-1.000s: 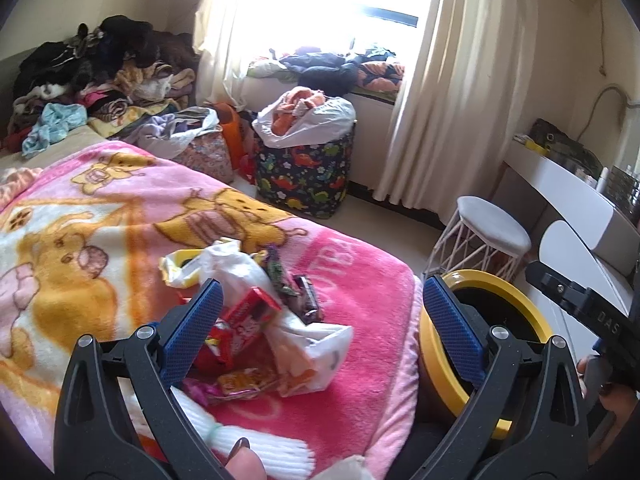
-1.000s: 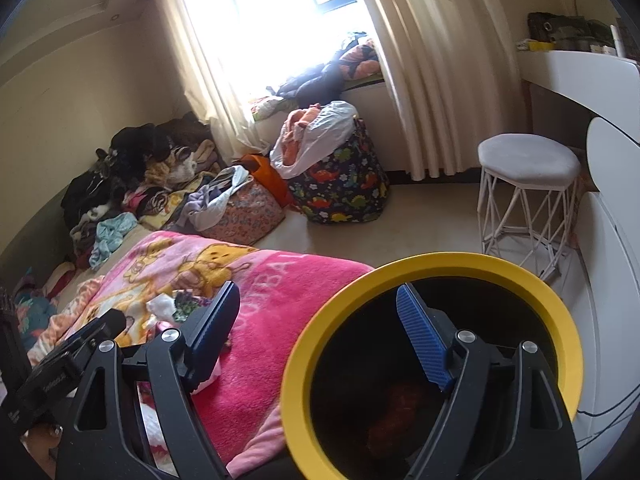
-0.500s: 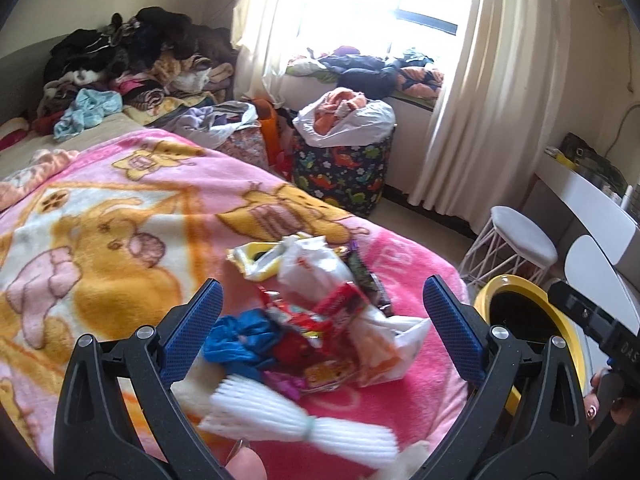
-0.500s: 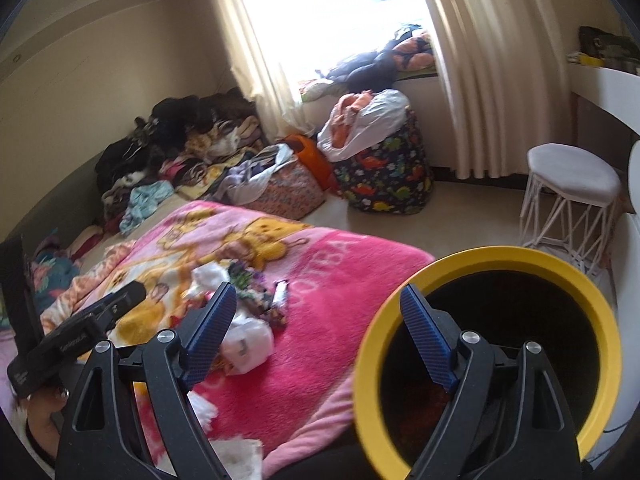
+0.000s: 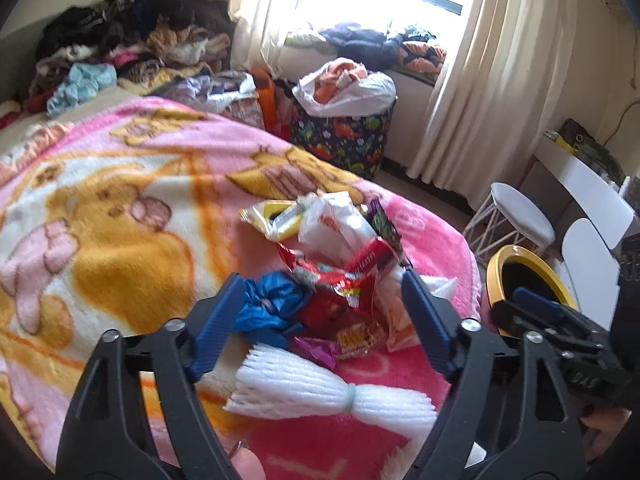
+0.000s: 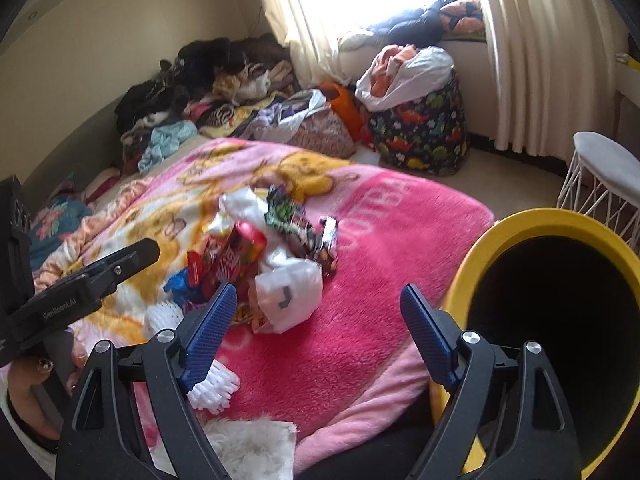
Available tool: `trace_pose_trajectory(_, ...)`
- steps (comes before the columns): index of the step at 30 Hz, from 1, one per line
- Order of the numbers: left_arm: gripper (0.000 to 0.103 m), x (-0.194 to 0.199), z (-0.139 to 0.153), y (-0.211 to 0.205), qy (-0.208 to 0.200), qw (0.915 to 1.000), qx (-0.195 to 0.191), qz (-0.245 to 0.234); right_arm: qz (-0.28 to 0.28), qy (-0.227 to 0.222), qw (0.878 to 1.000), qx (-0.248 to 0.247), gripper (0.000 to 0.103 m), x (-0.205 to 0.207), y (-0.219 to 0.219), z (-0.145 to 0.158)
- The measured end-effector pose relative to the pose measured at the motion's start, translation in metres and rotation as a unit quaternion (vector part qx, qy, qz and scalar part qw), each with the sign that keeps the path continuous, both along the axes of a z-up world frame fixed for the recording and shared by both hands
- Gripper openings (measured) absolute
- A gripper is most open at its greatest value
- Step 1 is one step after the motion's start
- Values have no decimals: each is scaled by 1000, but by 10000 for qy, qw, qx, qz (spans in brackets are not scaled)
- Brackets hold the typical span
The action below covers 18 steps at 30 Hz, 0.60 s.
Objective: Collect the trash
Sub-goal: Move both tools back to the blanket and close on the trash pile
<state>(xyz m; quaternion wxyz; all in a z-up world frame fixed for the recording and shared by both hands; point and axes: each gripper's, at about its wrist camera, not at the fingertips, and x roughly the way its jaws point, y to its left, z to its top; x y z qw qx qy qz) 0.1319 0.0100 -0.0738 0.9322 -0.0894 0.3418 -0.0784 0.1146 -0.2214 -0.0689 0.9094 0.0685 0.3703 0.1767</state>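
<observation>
A heap of trash (image 5: 344, 276) lies on the pink cartoon blanket (image 5: 100, 220): red snack wrappers, a crumpled blue wrapper (image 5: 272, 304), white plastic and a white foam net (image 5: 332, 396). My left gripper (image 5: 322, 280) is low over the heap and its jaws are closing, with the blue and red wrappers between them. My right gripper (image 6: 317, 292) stands open above the blanket's pink edge, empty, just right of the trash heap (image 6: 256, 248) and a white bag (image 6: 288, 296). A black bin with a yellow rim (image 6: 520, 228) stands beside the bed, right of that gripper.
A white wire stool (image 6: 604, 160) stands past the bin. A dinosaur-print hamper (image 5: 344, 136) stuffed with clothes sits under the window. Heaped clothes (image 5: 132, 40) cover the far end of the bed. A white desk (image 5: 580, 184) runs along the right wall.
My left gripper slid left from the bed's edge onto the trash heap and its jaws narrowed. My right gripper swung left off the bin's mouth to above the blanket.
</observation>
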Motion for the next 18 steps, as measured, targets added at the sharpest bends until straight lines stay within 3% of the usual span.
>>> trace_pose_trajectory(13,55,21,-18,-16,423,9979,-165,-460,211,531,9983,106,75,30,18,-23)
trace_pose_trajectory(18,52,30,-26,-15,631,9961,-390,-485,391,776,9961,122,65,44,27,-31)
